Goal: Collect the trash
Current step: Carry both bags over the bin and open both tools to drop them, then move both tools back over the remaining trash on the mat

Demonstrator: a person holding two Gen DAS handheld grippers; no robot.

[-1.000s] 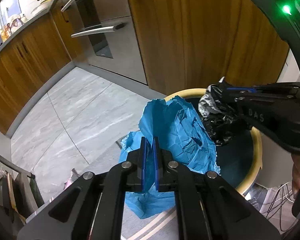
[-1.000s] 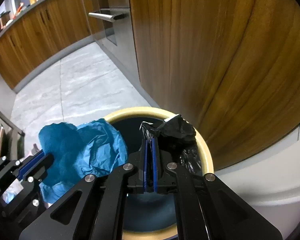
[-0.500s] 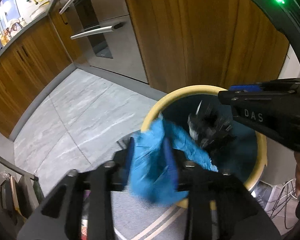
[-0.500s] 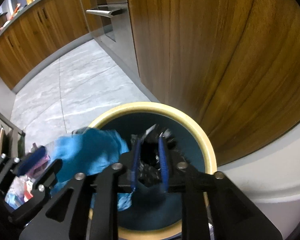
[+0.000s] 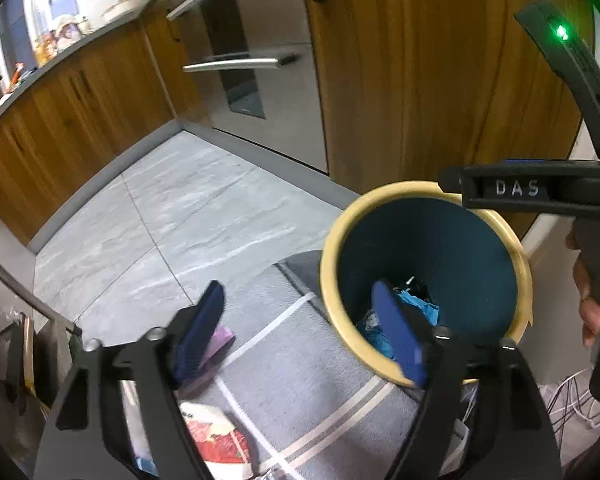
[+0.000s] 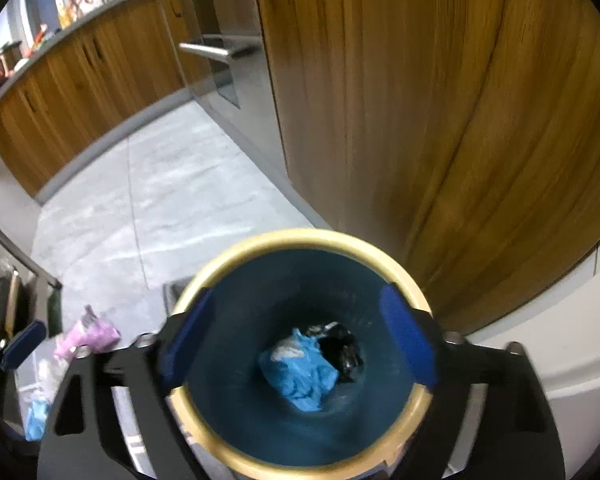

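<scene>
The right gripper (image 6: 298, 336) hung directly over the bin (image 6: 404, 280), its jaws just opened wide and holding nothing; the two blue pads (image 6: 406, 336) stood at about 9 and 3 o'clock across the yellow rim. Deep between them, at the bottom of the dark teal interior, lay the crumpled blue paper (image 6: 304, 376), with the black plastic wad (image 6: 340, 346) touching it at about 2 o'clock.

The left gripper (image 5: 300, 332) had likewise just spread its jaws and gripped nothing. Its right pad overlapped the bin's (image 5: 340, 312) near rim, while its left pad stood over the grey striped rug (image 5: 300, 384). The blue paper (image 5: 420, 308) showed in the bin just past that right pad, at about 1 o'clock from it. A purple wrapper (image 5: 220, 340) lay on the rug beside the left pad, and a red-and-white packet (image 5: 216, 436) at 6 o'clock from it, below the jaws.
</scene>
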